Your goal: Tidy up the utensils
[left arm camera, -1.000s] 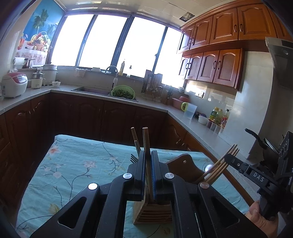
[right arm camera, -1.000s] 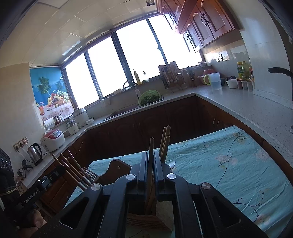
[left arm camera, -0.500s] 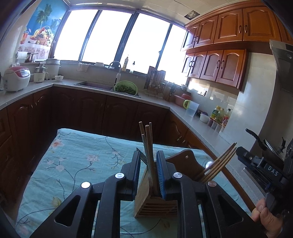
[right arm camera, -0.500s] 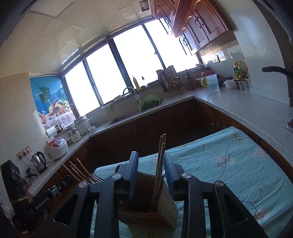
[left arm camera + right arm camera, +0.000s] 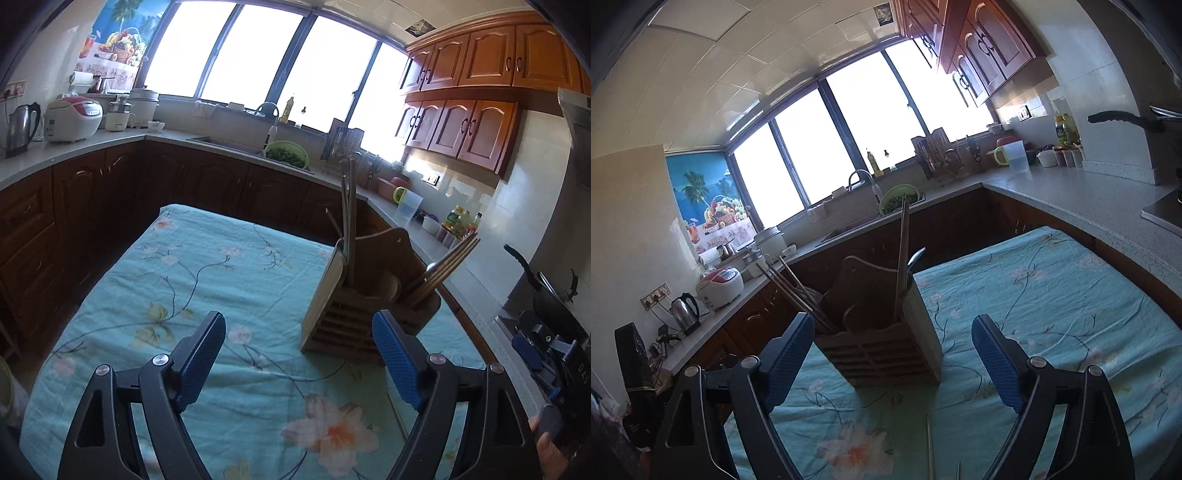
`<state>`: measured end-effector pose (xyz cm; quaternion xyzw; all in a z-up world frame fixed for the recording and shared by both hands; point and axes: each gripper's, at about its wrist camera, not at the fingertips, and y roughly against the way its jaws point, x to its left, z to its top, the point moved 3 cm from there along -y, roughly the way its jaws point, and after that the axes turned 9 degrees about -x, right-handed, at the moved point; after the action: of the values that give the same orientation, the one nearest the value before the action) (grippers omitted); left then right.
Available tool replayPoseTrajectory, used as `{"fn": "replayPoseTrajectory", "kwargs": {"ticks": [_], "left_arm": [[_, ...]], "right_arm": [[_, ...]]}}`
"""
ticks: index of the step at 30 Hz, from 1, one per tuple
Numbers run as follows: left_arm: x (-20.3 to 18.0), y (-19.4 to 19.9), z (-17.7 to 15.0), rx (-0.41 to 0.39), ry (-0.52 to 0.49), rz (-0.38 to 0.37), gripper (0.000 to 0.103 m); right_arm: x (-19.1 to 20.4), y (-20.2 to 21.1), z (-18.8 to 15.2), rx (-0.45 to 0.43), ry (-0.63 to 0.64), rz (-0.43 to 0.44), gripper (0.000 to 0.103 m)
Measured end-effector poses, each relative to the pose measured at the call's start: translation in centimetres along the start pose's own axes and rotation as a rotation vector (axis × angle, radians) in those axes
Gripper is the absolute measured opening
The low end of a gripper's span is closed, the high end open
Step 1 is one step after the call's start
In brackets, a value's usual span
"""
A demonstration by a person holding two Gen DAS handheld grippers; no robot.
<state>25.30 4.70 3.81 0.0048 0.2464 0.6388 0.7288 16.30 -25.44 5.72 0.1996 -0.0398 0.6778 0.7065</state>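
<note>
Wooden holder (image 5: pixel 343 321) farther off — chopsticks (image 5: pixel 349 206) released, both jaws just opened wide, empty.

Utensil holder (image 5: pixel 347 325) on tablecloth (image 5: pixel 207 280), chopsticks (image 5: pixel 349 206) in it, counter (image 5: pixel 436 251) behind

The wooden utensil holder (image 5: pixel 345 325) hides the lower ends of its chopsticks (image 5: pixel 349 206). At five o'clock in the right wrist view, a thin stick (image 5: pixel 929 446) runs off the bottom edge — whether chopstick or not, unclear. At four o'clock in the left view, the right gripper (image 5: pixel 532 354) is cropped.
</note>
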Motion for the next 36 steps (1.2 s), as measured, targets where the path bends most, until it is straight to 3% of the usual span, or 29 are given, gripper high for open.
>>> {"fn": "replayPoseTrajectory", "kwargs": {"ticks": [10, 19, 24, 25, 27, 31, 36], "left_arm": [[0.6, 7.7, -3.2, 0.029, -0.034, 0.026, 0.082], [0.1, 11.9, -3.9, 0.035, -0.049, -0.006, 0.082], [-0.8, 15.1, -2.3, -0.035, -0.066, -0.038, 0.085], [-0.9, 16.0, -2.0, -0.061, -0.071, -0.039, 0.093], [-1.2, 17.6, -2.0, -0.117, -0.092, -0.036, 0.102], [-1.6, 19.8, -3.5, -0.176, -0.154, -0.006, 0.102], [-1.8, 21.3, -6.7, -0.193, -0.218, 0.032, 0.102]], "right_arm": [[-0.1, 5.9, -4.5, 0.04, 0.011, -0.016, 0.091], [0.8, 8.5, -5.0, 0.063, 0.039, 0.002, 0.092], [2.6, 11.2, -1.9, -0.032, 0.095, 0.013, 0.098], [3.1, 12.1, -1.3, -0.073, 0.116, 0.01, 0.103], [3.9, 13.7, -0.7, -0.156, 0.167, 0.006, 0.103], [4.2, 15.2, -2.1, -0.237, 0.248, -0.025, 0.103], [3.8, 15.6, -5.9, -0.207, 0.328, -0.068, 0.103]]}}
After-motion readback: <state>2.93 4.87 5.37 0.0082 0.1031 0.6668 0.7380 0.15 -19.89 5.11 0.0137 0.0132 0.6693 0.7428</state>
